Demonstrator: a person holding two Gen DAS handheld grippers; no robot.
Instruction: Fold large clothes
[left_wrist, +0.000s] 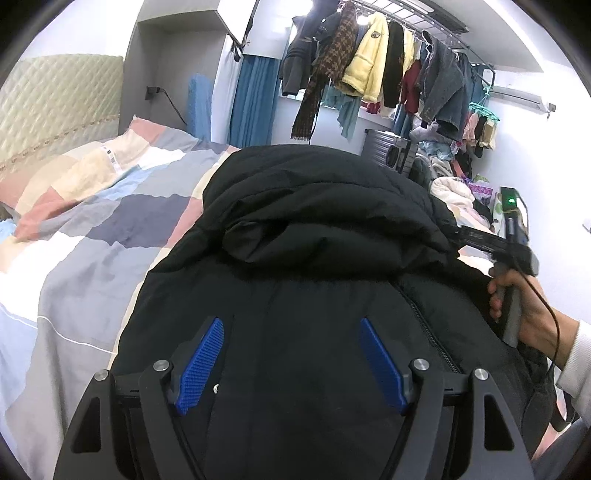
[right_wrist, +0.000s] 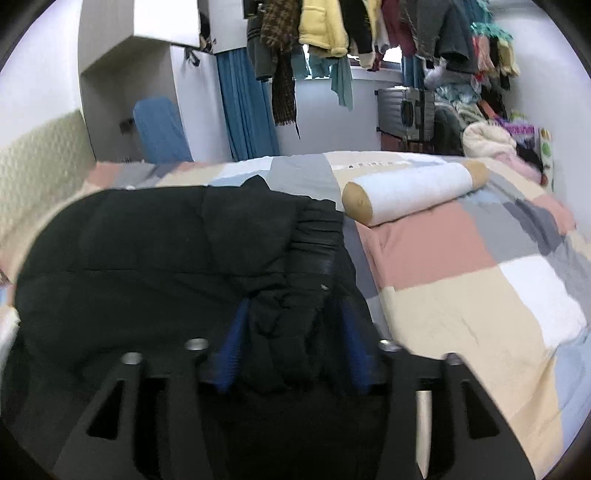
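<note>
one black padded jacket lay on patchwork bed, hood flopped over body, likely mid-fold. left gripper hovered above jacket front, jaws spread, nothing between. right gripper at sleeve bunch, jaws apart around fabric, pads not clearly pressing; looked like release after laying sleeve inward. one bolster beside jacket.

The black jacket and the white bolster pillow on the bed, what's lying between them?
Nothing but bare patchwork quilt. In the right wrist view, the black jacket ends just short of the bolster pillow.
</note>
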